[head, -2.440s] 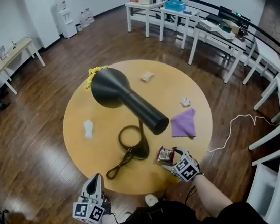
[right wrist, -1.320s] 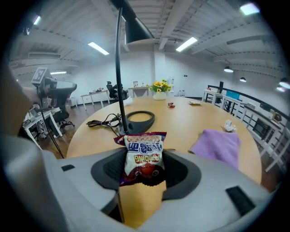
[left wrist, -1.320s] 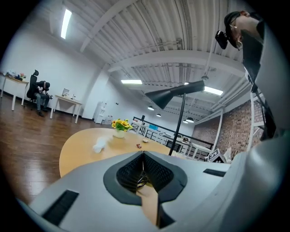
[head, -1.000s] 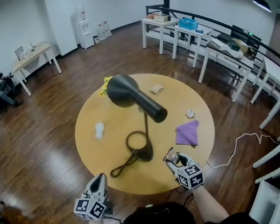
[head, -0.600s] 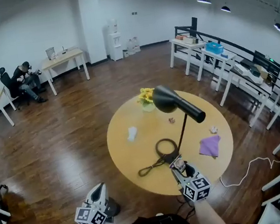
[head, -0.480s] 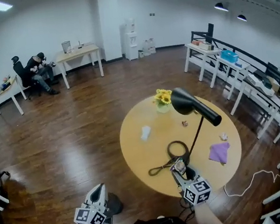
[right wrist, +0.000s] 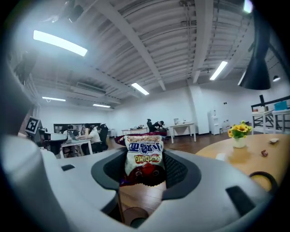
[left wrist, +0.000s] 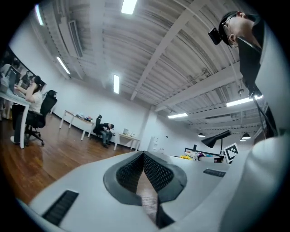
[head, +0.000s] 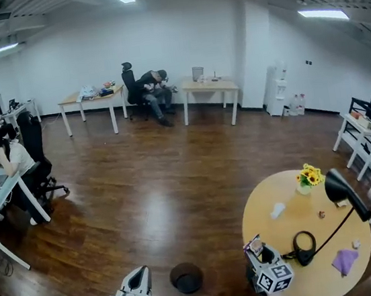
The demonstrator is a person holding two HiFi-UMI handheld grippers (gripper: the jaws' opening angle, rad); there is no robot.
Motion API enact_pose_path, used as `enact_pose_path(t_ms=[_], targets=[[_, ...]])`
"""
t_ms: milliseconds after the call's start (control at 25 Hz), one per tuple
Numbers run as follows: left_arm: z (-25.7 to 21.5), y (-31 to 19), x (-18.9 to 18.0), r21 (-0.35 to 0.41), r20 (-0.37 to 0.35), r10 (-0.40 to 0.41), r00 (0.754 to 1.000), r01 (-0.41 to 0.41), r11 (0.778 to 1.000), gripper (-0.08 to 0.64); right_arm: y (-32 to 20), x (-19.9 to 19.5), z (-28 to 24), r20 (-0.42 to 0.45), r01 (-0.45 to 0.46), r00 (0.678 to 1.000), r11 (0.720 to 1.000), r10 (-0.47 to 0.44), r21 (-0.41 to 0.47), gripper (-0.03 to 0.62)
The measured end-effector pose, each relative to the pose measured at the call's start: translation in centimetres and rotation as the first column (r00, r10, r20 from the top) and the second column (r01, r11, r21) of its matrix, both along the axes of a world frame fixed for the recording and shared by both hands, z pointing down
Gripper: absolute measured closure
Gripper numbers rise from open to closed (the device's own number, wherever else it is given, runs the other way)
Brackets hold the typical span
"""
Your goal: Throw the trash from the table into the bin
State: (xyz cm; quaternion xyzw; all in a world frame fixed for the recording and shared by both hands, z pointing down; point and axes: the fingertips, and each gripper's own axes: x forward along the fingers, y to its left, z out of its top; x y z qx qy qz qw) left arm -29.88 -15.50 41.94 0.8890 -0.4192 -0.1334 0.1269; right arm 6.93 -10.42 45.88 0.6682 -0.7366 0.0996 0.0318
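Observation:
My right gripper (head: pixel 259 251) is shut on a red and white snack packet (head: pixel 255 242), held just off the left edge of the round wooden table (head: pixel 265 235). In the right gripper view the packet (right wrist: pixel 144 159) stands upright between the pads, with the dark round bin (right wrist: pixel 131 215) on the floor below it. In the head view the bin (head: pixel 187 277) sits on the floor between both grippers. My left gripper (head: pixel 141 271) hovers left of the bin; its jaws (left wrist: pixel 142 153) meet at the tip with nothing in them. On the table lie a white crumpled tissue (head: pixel 277 211) and small scraps (head: pixel 322 214).
A black desk lamp (head: pixel 341 191) with its cable ring, a vase of yellow flowers (head: pixel 309 177) and a purple cloth (head: pixel 343 260) are on the table. People sit at desks on the far left (head: pixel 12 160) and at the back (head: pixel 157 90). Wide wooden floor lies ahead.
The view has swung left, away from the table. Both grippers moved left with it; the right one carried the snack packet off the table. The bin has come into view.

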Motion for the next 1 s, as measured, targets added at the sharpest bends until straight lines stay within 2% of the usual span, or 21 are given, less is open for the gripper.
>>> enact_pose_path(t_ms=[240, 440, 600, 800, 1000], targets=[[1.6, 1.0, -8.4, -0.022, 0.01, -0.122, 0.992, 0.122, 0.992, 0.559, -4.5, -8.6, 1.1, -0.015, 0.139, 0.99, 0.99, -0.139, 0.0, 0.374], [2.2, 2.1, -12.8, -0.043, 0.032, -0.199, 0.979, 0.201, 0.979, 0.559, -5.5, -14.2, 3.3, -0.042, 0.245, 0.968, 0.968, -0.248, -0.06, 0.374], [4.2, 1.9, -13.9, -0.08, 0.035, -0.229, 0.973, 0.231, 0.97, 0.559, -6.0, -16.2, 4.7, -0.038, 0.287, 0.956, 0.952, -0.292, -0.108, 0.374], [5.2, 1.0, -12.6, -0.117, 0.046, -0.218, 0.975, 0.222, 0.968, 0.559, -7.2, -16.6, 6.7, -0.027, 0.309, 0.948, 0.935, -0.318, -0.175, 0.374], [7.2, -1.0, -11.9, -0.172, 0.087, -0.222, 0.971, 0.235, 0.957, 0.559, -8.8, -17.9, 10.7, 0.015, 0.39, 0.916, 0.882, -0.401, -0.264, 0.374]])
